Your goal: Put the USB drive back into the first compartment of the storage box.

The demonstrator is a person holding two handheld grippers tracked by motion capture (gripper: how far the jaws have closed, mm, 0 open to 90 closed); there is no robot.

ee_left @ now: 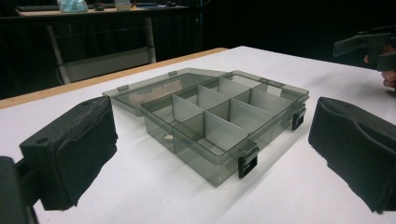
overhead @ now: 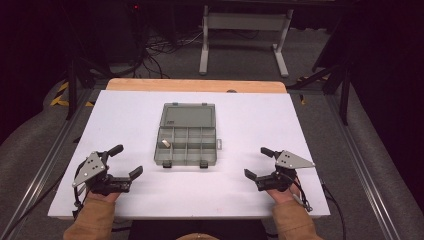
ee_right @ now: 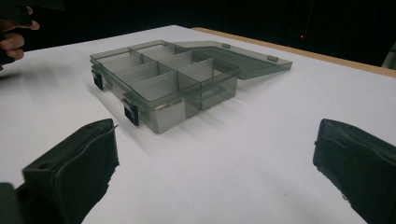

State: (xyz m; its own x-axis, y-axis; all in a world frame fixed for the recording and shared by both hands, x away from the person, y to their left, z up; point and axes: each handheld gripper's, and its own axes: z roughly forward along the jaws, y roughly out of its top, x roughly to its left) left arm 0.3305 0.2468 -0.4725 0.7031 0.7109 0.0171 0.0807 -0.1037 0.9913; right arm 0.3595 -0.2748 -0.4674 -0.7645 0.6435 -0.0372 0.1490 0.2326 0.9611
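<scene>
Since both claws sit idle beside it, the open organiser box looks like the job at hand; notes below.

box: smoky clear organiser box (overhead: 186,146), mid-bench, between the two claws and a bit farther out than both. Nothing touches it.
lid: lid (overhead: 188,116) swung fully open, lying flat on the bench on the far side, hinged along the far edge of the tray.
latches: two black latches (overhead: 204,164) on the near wall, facing the person.
contents: one small pale piece (overhead: 165,143) in a left-hand compartment; can't tell what it is. Other cells look empty.
axis: tray's long side runs left-right across the bench; with the lid laid out, the whole footprint is longer front to back. Opening faces straight up.
left claw: left claw (overhead: 122,161) jaws spread wide, empty, resting low at the near left, aimed at the box's near-left corner.
right claw: right claw (overhead: 256,162) jaws wide, empty, near right, well apart from the box.
how to: my read, reach in from the near corners, one claw steadying the tray wall so the light box doesn't skid, the other working the lid or the piece. Keep jaws off the thin dividers.
bench: white bench (overhead: 125,200) top.
</scene>
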